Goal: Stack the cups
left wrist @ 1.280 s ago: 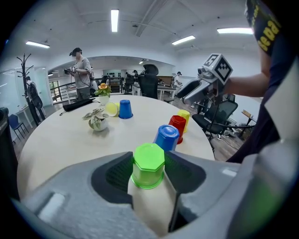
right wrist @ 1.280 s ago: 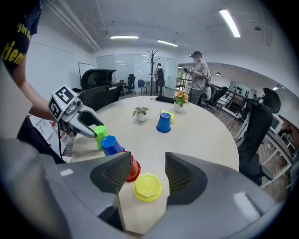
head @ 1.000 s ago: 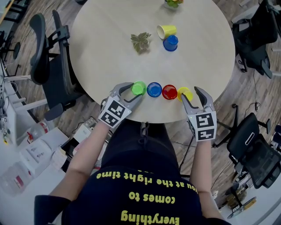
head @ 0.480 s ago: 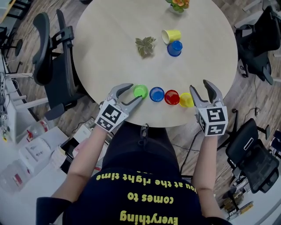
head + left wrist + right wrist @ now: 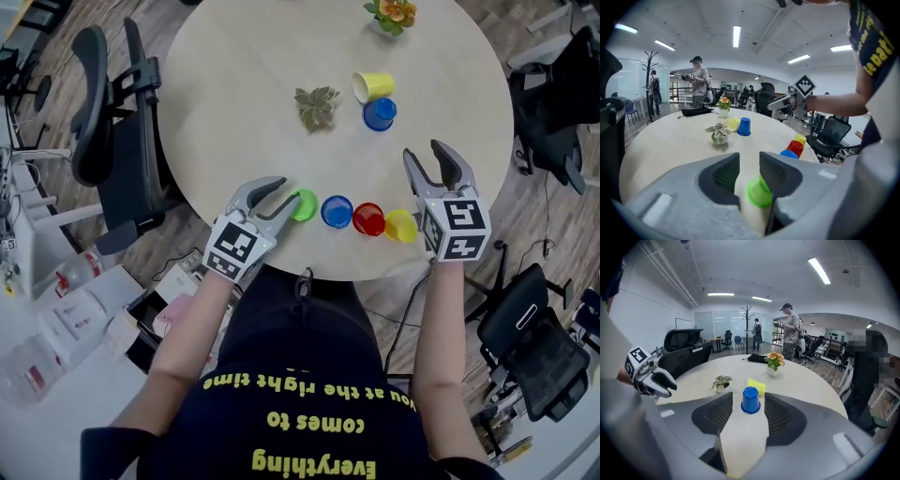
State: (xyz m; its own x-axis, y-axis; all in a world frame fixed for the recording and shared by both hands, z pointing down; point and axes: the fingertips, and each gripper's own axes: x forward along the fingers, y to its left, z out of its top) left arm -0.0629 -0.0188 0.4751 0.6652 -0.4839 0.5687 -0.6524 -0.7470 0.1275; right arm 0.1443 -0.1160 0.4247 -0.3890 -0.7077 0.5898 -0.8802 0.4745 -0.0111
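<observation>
Four cups stand in a row near the table's front edge: green (image 5: 303,203), blue (image 5: 337,212), red (image 5: 368,219) and yellow (image 5: 400,225). My left gripper (image 5: 286,194) has just been closing around the green cup (image 5: 758,192). That cup lies tipped between the jaws and leans on the right pad; a gap shows at the left pad. My right gripper (image 5: 424,152) has narrowed slightly and is open, with nothing between its jaws. Ahead of it stands an upturned blue cup (image 5: 750,400) with a yellow cup (image 5: 757,385) lying behind.
A small leafy plant (image 5: 317,106) stands mid-table, left of the far cups. An orange flower pot (image 5: 392,14) sits at the back edge. Office chairs (image 5: 103,112) ring the round table (image 5: 234,66). People stand in the room beyond.
My right gripper has moved from beside the row's yellow cup out over the table toward the far blue cup. My left jaws have narrowed around the green cup, which now tilts.
</observation>
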